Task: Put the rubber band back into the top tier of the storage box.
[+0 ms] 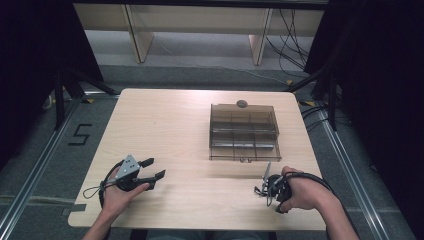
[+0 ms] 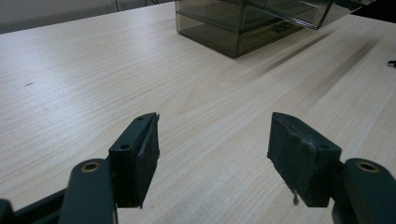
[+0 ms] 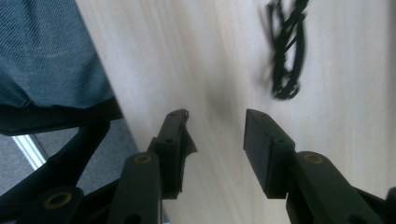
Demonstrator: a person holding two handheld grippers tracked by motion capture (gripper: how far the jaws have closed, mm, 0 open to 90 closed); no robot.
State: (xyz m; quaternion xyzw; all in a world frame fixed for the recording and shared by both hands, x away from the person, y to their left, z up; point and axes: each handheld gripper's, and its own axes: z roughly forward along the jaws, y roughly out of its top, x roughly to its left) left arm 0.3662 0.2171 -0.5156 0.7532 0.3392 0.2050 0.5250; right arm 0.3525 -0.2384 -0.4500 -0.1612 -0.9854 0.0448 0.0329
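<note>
The left gripper [image 1: 152,169] has its jaws spread wide with nothing between them, low over the pale counter [image 1: 165,130]. The right gripper [image 3: 215,133] also has its jaws apart around nothing, turned toward the counter's near edge. The smoky clear compartment box [image 1: 243,132] sits well ahead of both, a small dark round thing [image 1: 242,104] on its far rim.

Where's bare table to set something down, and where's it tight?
Free: the whole left half of the table, from its far edge down to the left gripper, and the near strip between the two grippers. Tight: the right side, where the smoky compartment box sits, with the right gripper just in front of it.
</note>
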